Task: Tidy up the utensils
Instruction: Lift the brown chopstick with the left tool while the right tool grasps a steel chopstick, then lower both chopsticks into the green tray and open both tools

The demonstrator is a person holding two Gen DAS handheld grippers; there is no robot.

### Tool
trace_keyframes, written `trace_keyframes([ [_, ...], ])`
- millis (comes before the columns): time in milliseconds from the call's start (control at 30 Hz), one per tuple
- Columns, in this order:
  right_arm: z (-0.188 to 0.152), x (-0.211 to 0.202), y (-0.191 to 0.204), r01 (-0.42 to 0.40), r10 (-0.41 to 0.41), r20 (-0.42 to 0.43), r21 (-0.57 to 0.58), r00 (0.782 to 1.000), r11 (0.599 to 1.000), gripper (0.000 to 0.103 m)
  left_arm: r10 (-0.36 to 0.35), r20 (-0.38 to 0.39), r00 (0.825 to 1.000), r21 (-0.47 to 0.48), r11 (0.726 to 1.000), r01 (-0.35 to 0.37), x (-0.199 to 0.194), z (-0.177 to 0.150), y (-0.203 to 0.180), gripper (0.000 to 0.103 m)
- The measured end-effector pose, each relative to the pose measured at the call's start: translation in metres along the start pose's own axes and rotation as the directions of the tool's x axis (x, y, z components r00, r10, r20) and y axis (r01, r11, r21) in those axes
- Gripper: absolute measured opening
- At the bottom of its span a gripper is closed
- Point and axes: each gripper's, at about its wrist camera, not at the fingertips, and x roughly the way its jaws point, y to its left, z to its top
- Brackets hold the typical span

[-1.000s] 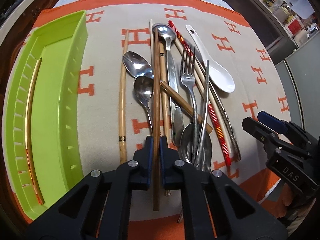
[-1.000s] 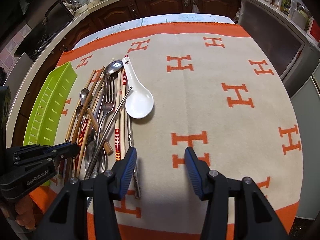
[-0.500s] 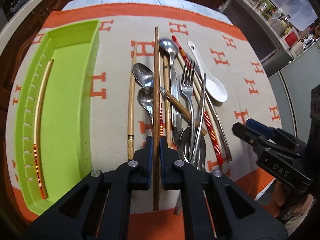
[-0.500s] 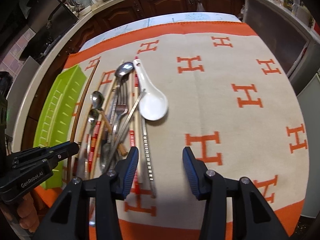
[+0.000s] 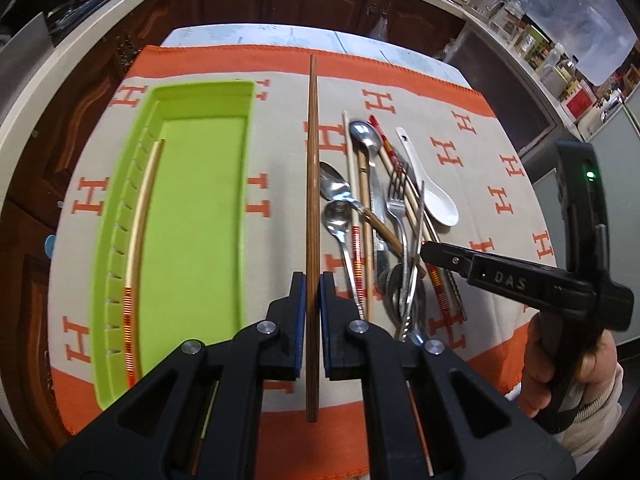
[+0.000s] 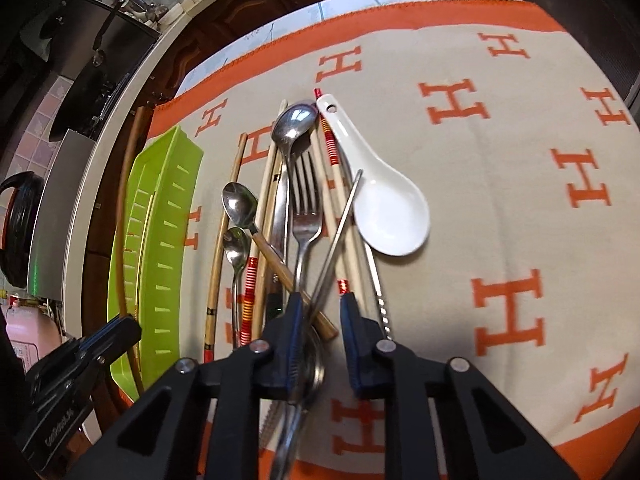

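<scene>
My left gripper [image 5: 313,280] is shut on a dark brown chopstick [image 5: 312,184], held above the cloth between the green tray [image 5: 248,184] and the utensil pile. One pale chopstick with a red-striped end [image 5: 140,220] lies along the tray's left wall. My right gripper [image 6: 322,314] is low over the pile's near end, open but narrowed, with the fork [image 6: 306,208] handle and a steel chopstick [image 6: 340,232] between its fingers. A white ceramic spoon [image 6: 388,216] lies on the pile's right. The right wrist view shows the held chopstick [image 6: 122,208] beyond the tray [image 6: 168,240].
The pile holds several metal spoons [image 6: 294,124], red-striped chopsticks [image 6: 332,148] and wooden chopsticks on a beige cloth with orange H marks [image 6: 520,200]. Dark cabinets and a counter ring the table. A hand [image 5: 560,364] grips the right tool's handle.
The left gripper lifted the brown chopstick higher, with the tray now fuller in view. The right gripper swung left and down onto the pile, and its jaws narrowed around the fork handle.
</scene>
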Motion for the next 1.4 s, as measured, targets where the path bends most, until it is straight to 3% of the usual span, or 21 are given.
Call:
trace_keyframes([
  [433, 0.010, 0.015, 0.006, 0.000, 0.002, -0.034, 0.063, 0.999, 0.998, 0.006, -0.016, 0.035, 0.999, -0.061, 0.998, 0.018, -0.015, -0.003, 0.037, 0.004],
  [767, 0.007, 0.005, 0.006, 0.006, -0.006, 0.003, 0.097, 1.000, 0.995, 0.005, -0.025, 0.058, 0.998, -0.078, 0.997, 0.029, -0.025, -0.008, 0.050, 0.004],
  [1067, 0.001, -0.036, 0.038, -0.053, 0.050, 0.079, 0.036, 0.996, 0.998, 0.004, -0.006, 0.077, 0.997, -0.071, 0.997, 0.011, -0.038, -0.011, 0.064, 0.004],
  [1400, -0.007, -0.095, 0.110, -0.134, 0.159, 0.160, -0.155, 0.974, 0.979, 0.004, 0.039, 0.090, 0.995, -0.071, 0.997, -0.033, -0.047, -0.019, 0.086, 0.004],
])
